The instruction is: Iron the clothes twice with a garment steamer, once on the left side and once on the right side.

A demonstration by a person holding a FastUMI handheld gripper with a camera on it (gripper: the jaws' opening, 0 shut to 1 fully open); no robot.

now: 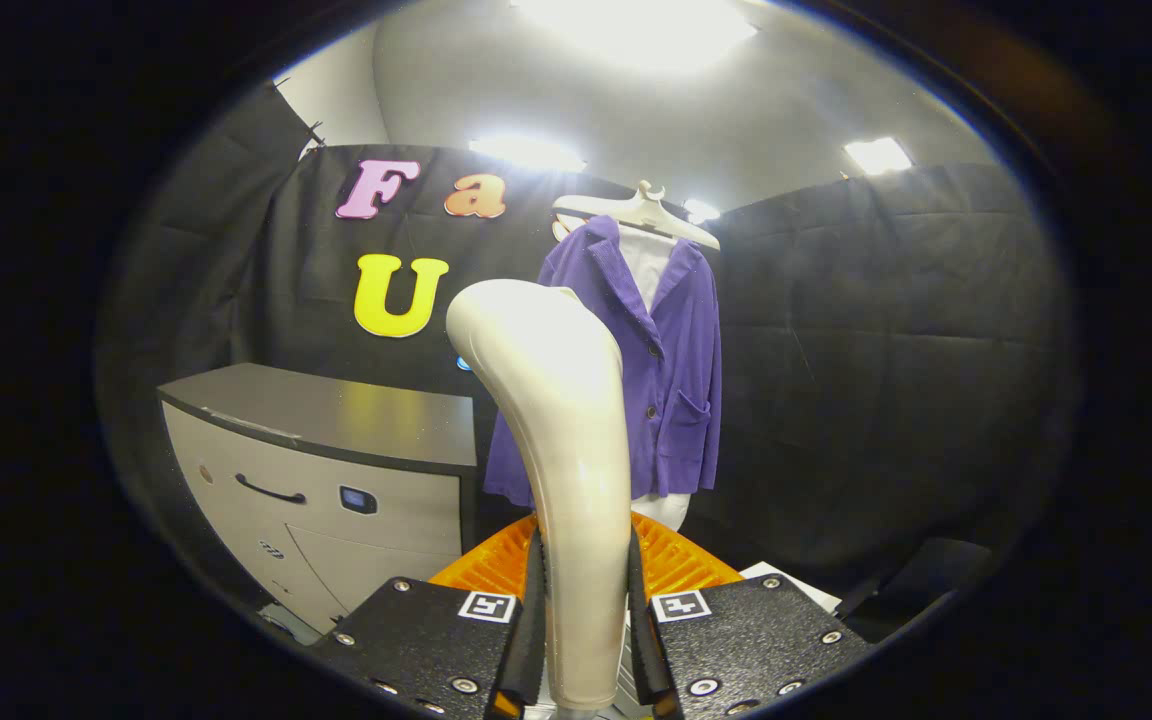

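A cream-white garment steamer (561, 440) stands upright between my fingers, its head curving up and to the left. My gripper (584, 640) is shut on the steamer's handle, both fingers pressing its sides. Beyond the steamer a purple jacket (671, 360) hangs over a white shirt (648, 262) on a white hanger (641, 210), against the black wall. The steamer's body hides the jacket's left half. The steamer head is still well short of the cloth.
A grey cabinet (336, 450) with a drawer handle stands to the left of the jacket. An orange ribbed object (676, 560) lies just beyond the fingers, below the jacket's hem. A dark object (926, 580) sits low to the right.
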